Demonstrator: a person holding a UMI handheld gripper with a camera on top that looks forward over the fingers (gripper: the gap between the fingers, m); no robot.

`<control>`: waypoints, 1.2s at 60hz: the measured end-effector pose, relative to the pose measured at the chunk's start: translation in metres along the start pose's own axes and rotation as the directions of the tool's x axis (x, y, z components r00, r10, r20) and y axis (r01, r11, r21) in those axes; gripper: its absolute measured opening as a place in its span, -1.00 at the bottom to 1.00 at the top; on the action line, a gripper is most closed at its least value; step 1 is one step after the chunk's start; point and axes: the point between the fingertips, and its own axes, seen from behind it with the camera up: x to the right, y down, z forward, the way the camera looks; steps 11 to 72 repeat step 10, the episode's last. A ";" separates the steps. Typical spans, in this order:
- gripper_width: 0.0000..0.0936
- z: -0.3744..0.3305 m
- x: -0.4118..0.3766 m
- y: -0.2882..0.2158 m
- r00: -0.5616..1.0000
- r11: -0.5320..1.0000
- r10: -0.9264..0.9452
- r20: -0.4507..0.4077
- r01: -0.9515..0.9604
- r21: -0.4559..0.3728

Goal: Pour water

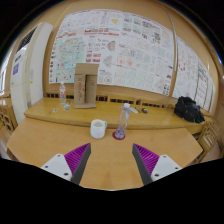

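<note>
nothing is being poured yet: the gripper (111,160) is hovering with jaws open and empty, the bottle (123,122) and white cup (98,128) waiting farther along the table (50,140).

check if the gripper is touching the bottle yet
Apart. The gripper view shows the bottle standing on the table well beyond the open gripper, with bare tabletop between.

Warm, even indoor light, soft shadows, strong fisheye bending at edges, slightly soft focus
</note>
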 end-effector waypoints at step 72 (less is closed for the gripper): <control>0.81 -0.020 -0.002 -0.004 1.000 1.000 -0.008 -0.004 0.008 0.016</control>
